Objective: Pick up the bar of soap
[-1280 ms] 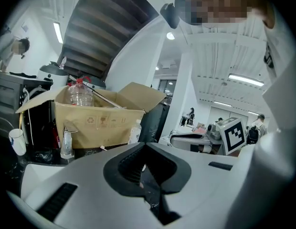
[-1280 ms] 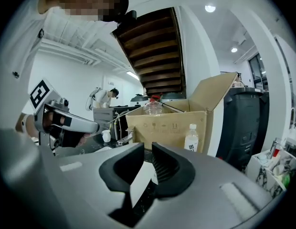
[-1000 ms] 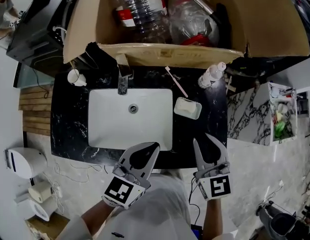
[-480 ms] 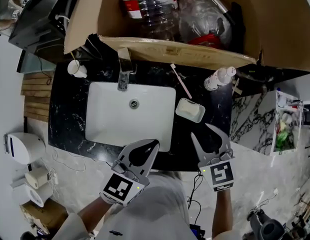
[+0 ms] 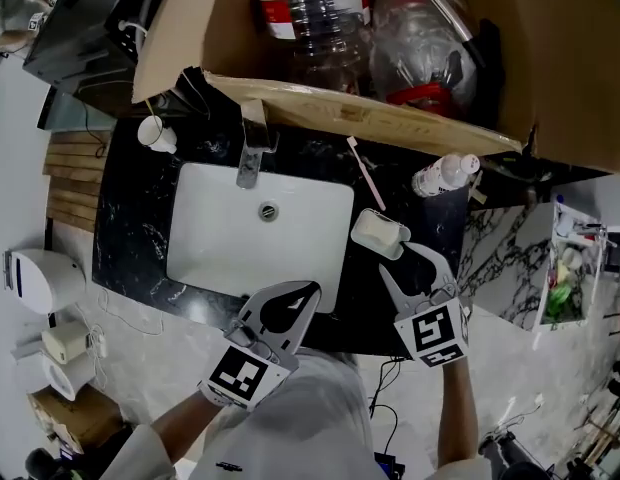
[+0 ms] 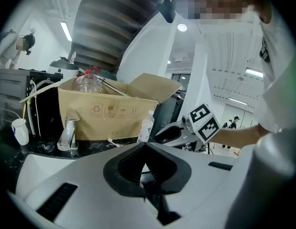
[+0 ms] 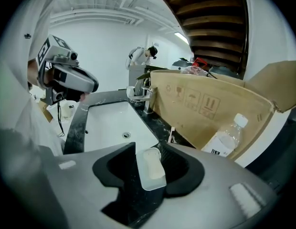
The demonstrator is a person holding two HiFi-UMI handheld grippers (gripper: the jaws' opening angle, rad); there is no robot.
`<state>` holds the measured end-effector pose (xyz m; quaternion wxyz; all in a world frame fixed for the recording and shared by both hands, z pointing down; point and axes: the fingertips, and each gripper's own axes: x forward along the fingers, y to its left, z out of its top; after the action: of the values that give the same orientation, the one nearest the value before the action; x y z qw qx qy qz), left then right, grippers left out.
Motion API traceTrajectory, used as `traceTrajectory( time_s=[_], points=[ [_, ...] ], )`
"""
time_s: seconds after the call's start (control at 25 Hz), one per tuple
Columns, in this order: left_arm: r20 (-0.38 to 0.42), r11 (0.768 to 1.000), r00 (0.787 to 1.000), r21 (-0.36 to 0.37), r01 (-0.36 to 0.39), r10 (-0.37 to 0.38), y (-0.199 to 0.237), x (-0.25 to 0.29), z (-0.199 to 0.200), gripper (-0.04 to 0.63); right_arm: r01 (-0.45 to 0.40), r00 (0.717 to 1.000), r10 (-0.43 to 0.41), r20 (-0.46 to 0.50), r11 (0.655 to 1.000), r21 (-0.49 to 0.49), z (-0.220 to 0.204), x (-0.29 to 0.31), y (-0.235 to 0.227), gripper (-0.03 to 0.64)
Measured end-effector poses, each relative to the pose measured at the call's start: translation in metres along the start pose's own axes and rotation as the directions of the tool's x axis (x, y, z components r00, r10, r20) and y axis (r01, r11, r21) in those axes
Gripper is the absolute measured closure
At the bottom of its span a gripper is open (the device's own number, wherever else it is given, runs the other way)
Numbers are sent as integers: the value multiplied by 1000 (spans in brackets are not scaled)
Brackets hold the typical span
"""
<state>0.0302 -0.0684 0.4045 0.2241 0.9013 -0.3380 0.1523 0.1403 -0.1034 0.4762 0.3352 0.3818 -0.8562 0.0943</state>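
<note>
The white bar of soap [image 5: 377, 232] lies in a pale dish [image 5: 362, 240] on the black counter, right of the sink. My right gripper [image 5: 407, 261] hovers just short of the dish's near side. Its jaws are opening, with nothing pressed between them. In the right gripper view the soap [image 7: 152, 162] and its dish [image 7: 149, 185] show in the gap of the right gripper [image 7: 148, 148], and the pads stand clear of both. My left gripper [image 5: 312, 288] is shut and empty at the sink's front edge; the left gripper [image 6: 144, 145] shows its tips meeting.
A white sink [image 5: 220, 258] with a chrome faucet [image 5: 252, 154] sits in the black marble counter [image 5: 135, 238]. Behind the dish lie a pink toothbrush [image 5: 366, 174] and a small bottle [image 5: 445, 176]. A white cup [image 5: 156, 134] stands far left. A cardboard box [image 5: 320, 103] of plastic bottles lines the back.
My right gripper has moved forward up to the soap dish and its jaws have spread wider. The left gripper has stayed shut at the sink's front edge.
</note>
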Motion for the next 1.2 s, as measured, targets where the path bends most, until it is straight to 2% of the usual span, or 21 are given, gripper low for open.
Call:
traceTrajectory(
  time_s=[0.48,0.88,1.2],
  points=[
    [-8,999,999,-26,-36,36,14,15,-4,595,-79,991,73,-114,995,-55,-29,52,-8,427],
    [-20,997,998,-53,-60,59,26,26,-8,595,-156,968,132,-212,983,-101,-60,89,-9,425],
    [-38,995,997,-71,-75,72,34,30,-15,595,-174,956,133,-261,974,-142,-73,109,-9,420]
  ],
)
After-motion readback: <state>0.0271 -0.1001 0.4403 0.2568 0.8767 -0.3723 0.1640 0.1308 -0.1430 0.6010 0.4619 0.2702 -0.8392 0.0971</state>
